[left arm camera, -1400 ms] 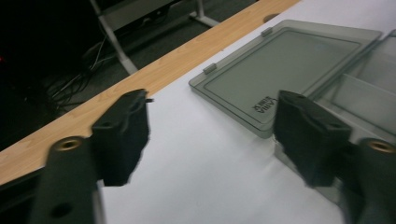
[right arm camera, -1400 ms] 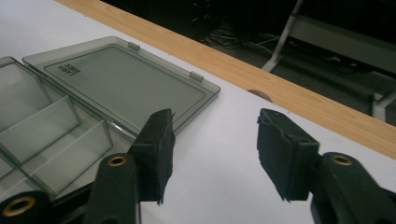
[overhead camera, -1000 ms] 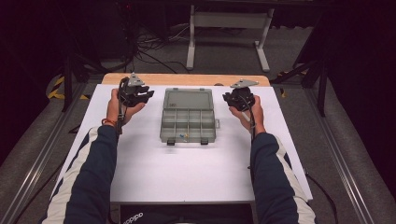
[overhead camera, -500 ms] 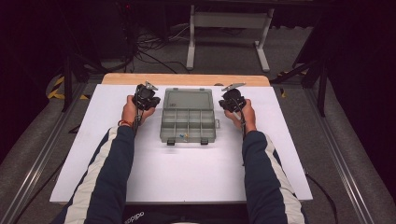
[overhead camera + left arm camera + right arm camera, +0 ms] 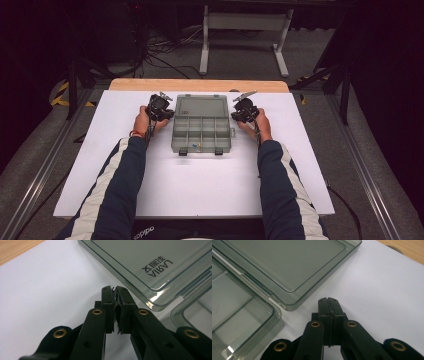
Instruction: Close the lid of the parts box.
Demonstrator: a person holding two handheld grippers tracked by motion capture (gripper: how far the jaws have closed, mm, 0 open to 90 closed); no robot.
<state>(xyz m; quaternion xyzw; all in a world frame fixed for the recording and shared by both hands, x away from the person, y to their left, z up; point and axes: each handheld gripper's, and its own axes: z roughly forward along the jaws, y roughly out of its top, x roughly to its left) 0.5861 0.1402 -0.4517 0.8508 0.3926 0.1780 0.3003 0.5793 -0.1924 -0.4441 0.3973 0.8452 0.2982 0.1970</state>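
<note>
Organizer box (image 5: pixel 202 124): lying open at bench (image 5: pixel 200 190) centre
Left hand-held gripper (image 5: pixel 161 111): hovering at box's 9 o'clock; jaws closed, empty
Right hand-held gripper (image 5: pixel 243 111): hovering at 3 o'clock; jaws closed, empty

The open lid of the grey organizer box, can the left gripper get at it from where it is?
Probably yes: the left gripper, jaws shut, sits beside the lid with bare white table between.

Lab/recording rig: white tabletop (image 5: pixel 200 180) w/ dark curtains all round; behind tabletop, loose cables (image 5: pixel 160 55) on grey carpet, metal stand (image 5: pixel 245 30).
</note>
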